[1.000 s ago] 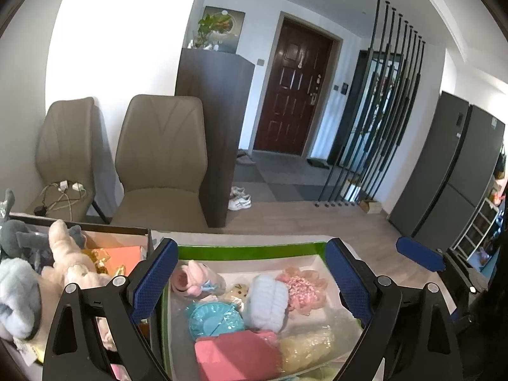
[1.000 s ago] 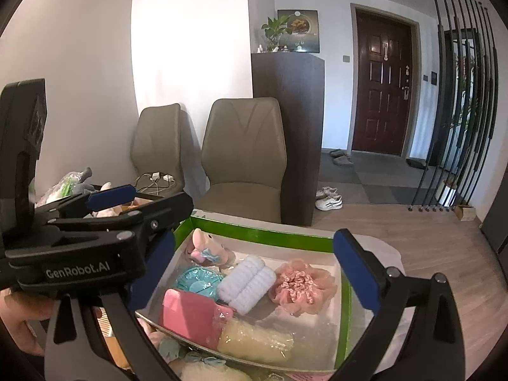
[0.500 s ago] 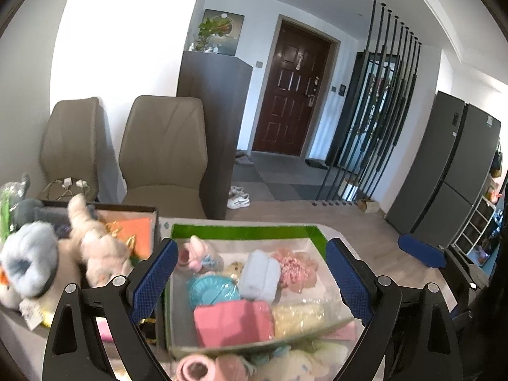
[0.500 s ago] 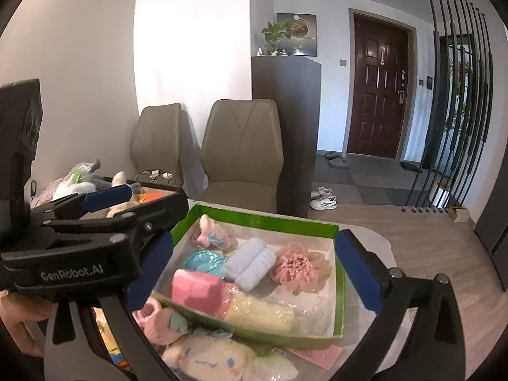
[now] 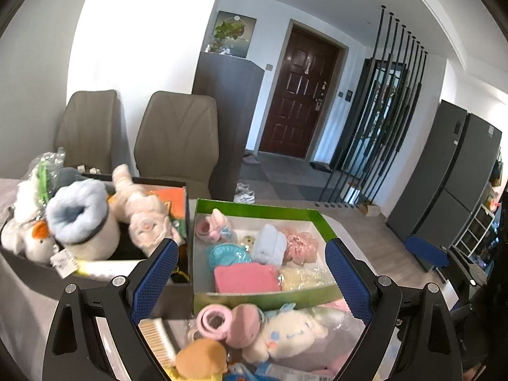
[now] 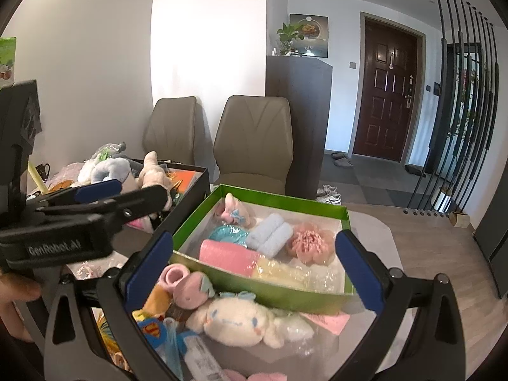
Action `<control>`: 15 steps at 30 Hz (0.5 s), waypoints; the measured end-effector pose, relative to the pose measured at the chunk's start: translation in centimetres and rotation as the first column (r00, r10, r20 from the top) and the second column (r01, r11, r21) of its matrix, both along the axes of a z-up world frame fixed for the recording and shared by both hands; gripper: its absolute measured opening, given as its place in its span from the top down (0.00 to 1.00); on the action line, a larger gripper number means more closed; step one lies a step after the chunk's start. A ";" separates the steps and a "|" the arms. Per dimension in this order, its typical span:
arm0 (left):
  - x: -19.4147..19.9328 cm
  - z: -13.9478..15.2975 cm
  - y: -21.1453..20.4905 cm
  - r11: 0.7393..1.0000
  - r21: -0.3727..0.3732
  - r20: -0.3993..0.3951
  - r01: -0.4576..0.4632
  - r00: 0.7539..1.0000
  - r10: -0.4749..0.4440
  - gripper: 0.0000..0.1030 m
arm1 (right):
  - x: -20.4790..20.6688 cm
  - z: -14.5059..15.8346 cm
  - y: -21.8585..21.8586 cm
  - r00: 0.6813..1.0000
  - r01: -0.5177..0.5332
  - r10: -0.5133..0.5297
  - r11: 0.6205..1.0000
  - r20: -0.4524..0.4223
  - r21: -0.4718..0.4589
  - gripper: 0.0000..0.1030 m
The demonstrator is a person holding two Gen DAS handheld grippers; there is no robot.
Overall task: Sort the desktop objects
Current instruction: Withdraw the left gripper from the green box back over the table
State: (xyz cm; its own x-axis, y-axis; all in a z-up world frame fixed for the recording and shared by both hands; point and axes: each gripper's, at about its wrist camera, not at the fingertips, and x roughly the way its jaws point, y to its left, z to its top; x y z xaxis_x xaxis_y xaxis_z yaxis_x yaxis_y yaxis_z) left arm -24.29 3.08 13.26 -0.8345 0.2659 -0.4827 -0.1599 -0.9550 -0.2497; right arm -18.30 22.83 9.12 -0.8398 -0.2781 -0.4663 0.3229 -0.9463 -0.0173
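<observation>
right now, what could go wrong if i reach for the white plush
1. The white plush lies against the green box wall; closing on it may shove the box.
2. The pink toy touches it and could get pinched too.
3. Both open grippers, left gripper and right gripper, sit close together and might collide.

Fuzzy plush toy (image 6: 236, 320), glossy green box (image 6: 270, 295)

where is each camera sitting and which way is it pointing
Left wrist: on the left gripper, looking forward and down at the green box and dark box; its own open fingers show.
Right wrist: on the right gripper, facing the same way; the left gripper and a hand show at left.
Shared: both boxes, white plush, chairs, door.
</observation>
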 end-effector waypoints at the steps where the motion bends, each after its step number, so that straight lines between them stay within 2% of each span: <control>1: 0.5 -0.1 -0.2 1.000 0.001 -0.001 -0.003 1.000 0.003 0.09 | 0.4 0.1 0.0 1.000 0.000 0.000 1.000 -0.001 -0.002 0.01; 15: 6.8 -0.5 -5.2 0.996 0.044 0.007 -0.083 0.997 0.083 0.09 | 6.8 1.0 -0.7 0.997 -0.063 0.061 0.997 -0.048 -0.036 0.01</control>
State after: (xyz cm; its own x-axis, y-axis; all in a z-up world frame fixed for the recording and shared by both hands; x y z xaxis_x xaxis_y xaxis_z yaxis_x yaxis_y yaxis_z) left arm -17.52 -2.11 12.81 -0.8518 0.2168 -0.4768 -0.0789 -0.9531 -0.2923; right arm -11.54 22.13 10.08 -0.8412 -0.3467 -0.4149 0.3805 -0.9248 0.0014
